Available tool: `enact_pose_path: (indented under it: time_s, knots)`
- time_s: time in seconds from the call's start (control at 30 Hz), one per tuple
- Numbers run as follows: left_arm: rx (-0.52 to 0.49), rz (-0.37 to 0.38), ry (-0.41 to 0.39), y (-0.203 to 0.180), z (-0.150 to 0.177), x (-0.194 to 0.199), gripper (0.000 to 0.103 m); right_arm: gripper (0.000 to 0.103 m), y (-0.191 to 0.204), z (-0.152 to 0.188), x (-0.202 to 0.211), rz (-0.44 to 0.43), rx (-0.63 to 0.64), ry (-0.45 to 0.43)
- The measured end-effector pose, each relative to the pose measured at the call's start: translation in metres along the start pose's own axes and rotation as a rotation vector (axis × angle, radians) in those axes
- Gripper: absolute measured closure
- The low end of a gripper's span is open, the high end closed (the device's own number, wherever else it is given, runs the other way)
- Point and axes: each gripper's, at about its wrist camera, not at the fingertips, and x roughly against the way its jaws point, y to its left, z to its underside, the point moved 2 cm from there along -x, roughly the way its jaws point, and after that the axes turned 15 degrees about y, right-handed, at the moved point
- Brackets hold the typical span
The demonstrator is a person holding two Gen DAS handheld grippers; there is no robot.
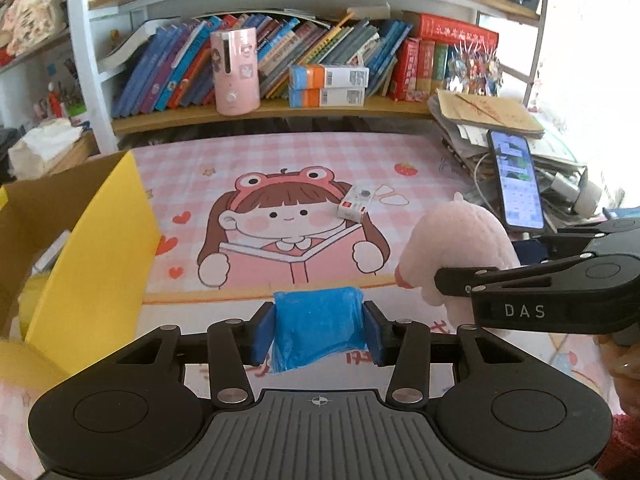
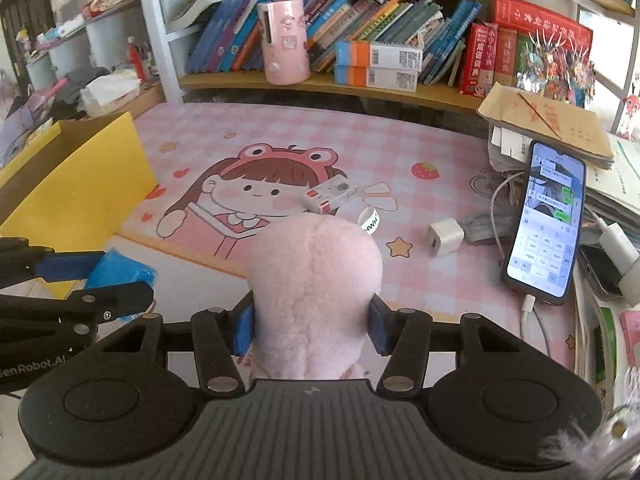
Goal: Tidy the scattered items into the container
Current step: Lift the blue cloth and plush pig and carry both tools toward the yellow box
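My left gripper (image 1: 318,313) is shut on a blue crinkled plastic packet (image 1: 316,330), held above the pink cartoon mat (image 1: 280,160). The open yellow cardboard box (image 1: 92,248) stands just to its left. My right gripper (image 2: 312,320) is shut on a pink plush toy (image 2: 314,264), which fills the space between its blue pads. From the left wrist view, the plush (image 1: 452,240) and the right gripper hang at the right. From the right wrist view, the blue packet (image 2: 120,272) and the yellow box (image 2: 80,184) are at the left. A small white-and-red box (image 2: 330,194) lies on the mat.
A white charger cube (image 2: 446,238) and a white tape ring (image 2: 370,222) lie on the mat. A lit phone (image 2: 546,232) leans on a stack of papers (image 2: 548,120) at the right, with cables around it. A bookshelf (image 2: 320,84) with a pink canister (image 2: 286,40) runs along the back.
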Motion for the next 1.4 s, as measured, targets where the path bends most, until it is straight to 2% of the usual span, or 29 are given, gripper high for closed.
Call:
enact_pose_path:
  time_s: [0.13,0.4,0.67,0.9,1.03,1.4]
  knots:
    - [0.0,0.027,-0.018,0.004,0.011,0.01,0.059,0.051,0.011,0.011,0.011,0.016,-0.002,-0.005]
    - [-0.072,0.09,-0.063,0.02,0.035,0.033,0.06,0.051,0.043,0.035,0.035,0.077,-0.058,-0.03]
    - [-0.071,0.123,-0.085,0.067,0.082,0.071,0.06,0.051,0.11,0.066,0.06,0.111,-0.093,-0.047]
    - [-0.093,0.113,-0.116,0.112,0.12,0.104,0.06,0.051,0.176,0.094,0.072,0.114,-0.121,-0.068]
    - [-0.115,0.107,-0.11,0.132,0.139,0.117,0.061,0.051,0.205,0.107,0.072,0.103,-0.147,-0.048]
    - [-0.081,0.103,-0.11,0.18,0.17,0.138,0.061,0.051,0.27,0.117,0.078,0.085,-0.108,-0.047]
